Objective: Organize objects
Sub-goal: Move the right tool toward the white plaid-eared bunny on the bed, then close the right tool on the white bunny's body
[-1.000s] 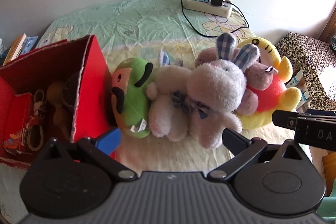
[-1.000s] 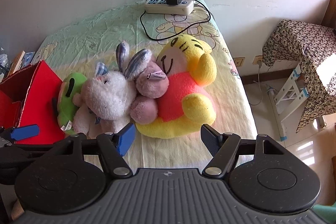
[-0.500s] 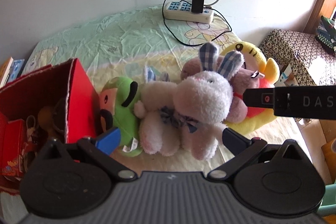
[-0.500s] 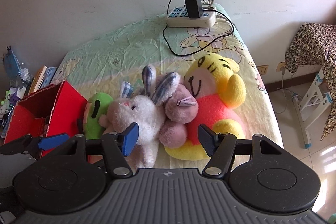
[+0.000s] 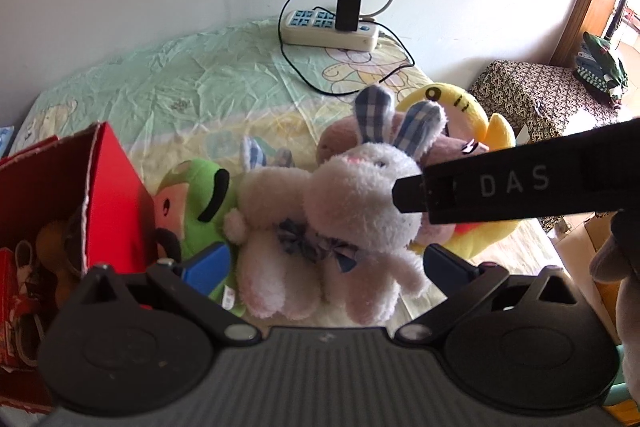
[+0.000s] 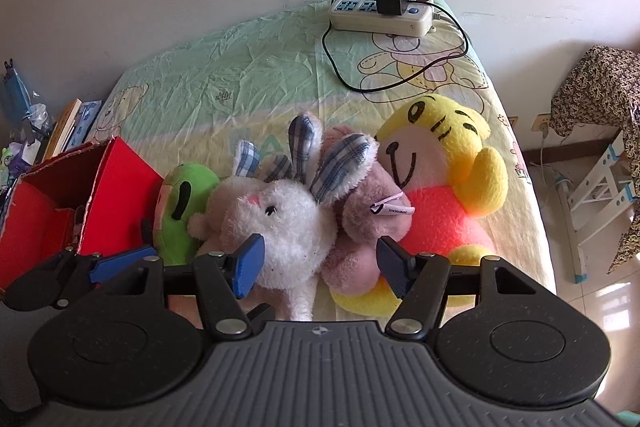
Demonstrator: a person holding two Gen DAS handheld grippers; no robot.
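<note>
**Both grippers spread over a row of plush toys**

Right gripper [image 6: 320, 265] hangs over the front of the toy row with its jaws apart; they have just been closing a little, yet the pads press on nothing. Between them in its own view lie the white rabbit [image 6: 280, 223] and the mauve plush [image 6: 368, 223], neither one pinched. Left gripper [image 5: 326, 265] is spread as well, its blue pads flanking the rabbit's [image 5: 340, 211] legs without touching them that I can tell. One black finger of the right gripper crosses the left view from 3 o'clock, its tip against the rabbit's head.

Seen from the right wrist, the toys lie side by side on the bed sheet [image 6: 240, 75]: green plush [image 6: 180, 207] at 9 o'clock of the rabbit, touching it, and the yellow bear [image 6: 452, 187] in its red shirt at 3 o'clock of the mauve plush. A red box [image 6: 116, 191] stands open at 9 o'clock of the green plush, just beside it, with small things inside, too dim to name. Power strip [image 6: 380, 13] sits at 12 o'clock near the wall, a black charger plugged in.
</note>
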